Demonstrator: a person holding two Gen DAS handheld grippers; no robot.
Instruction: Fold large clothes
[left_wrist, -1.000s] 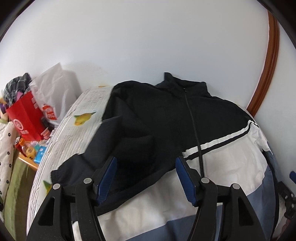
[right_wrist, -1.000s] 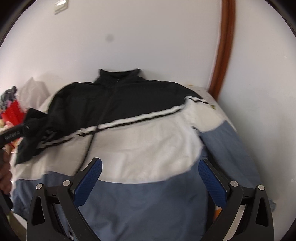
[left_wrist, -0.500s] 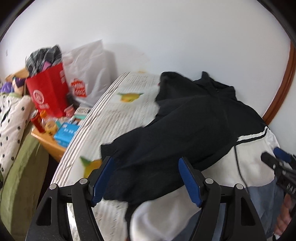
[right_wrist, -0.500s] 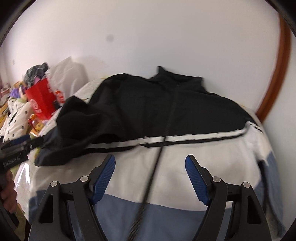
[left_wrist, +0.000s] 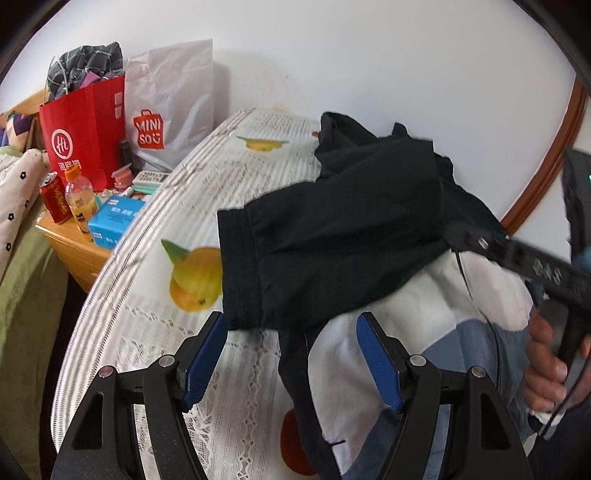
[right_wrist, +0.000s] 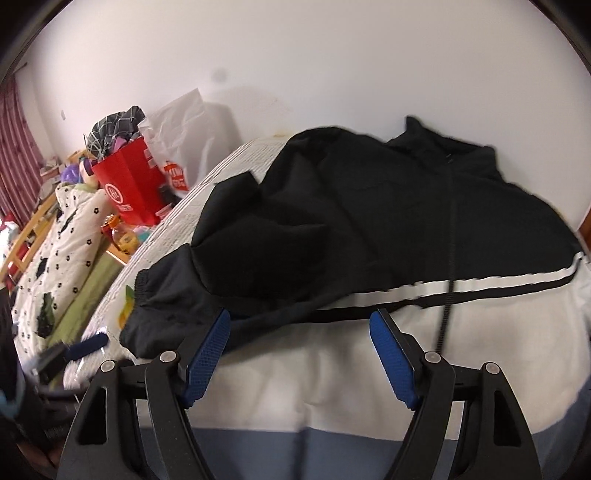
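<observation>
Jacket (right_wrist: 388, 229) lies front-up on the patterned bed (left_wrist: 207, 192), one black sleeve (left_wrist: 332, 240) already folded across its chest, the other sleeve and body unfolded; left gripper (left_wrist: 291, 354) and right gripper (right_wrist: 299, 350) hover, fingers apart, empty.

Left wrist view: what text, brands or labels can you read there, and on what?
"MINISO": red logo on the white bag.
"Hi": round white logo on the red bag; the characters under it are too small to read.
Orange-capped bottle, red can, blue box: print too small or blurred.
Jacket: no text visible.
</observation>
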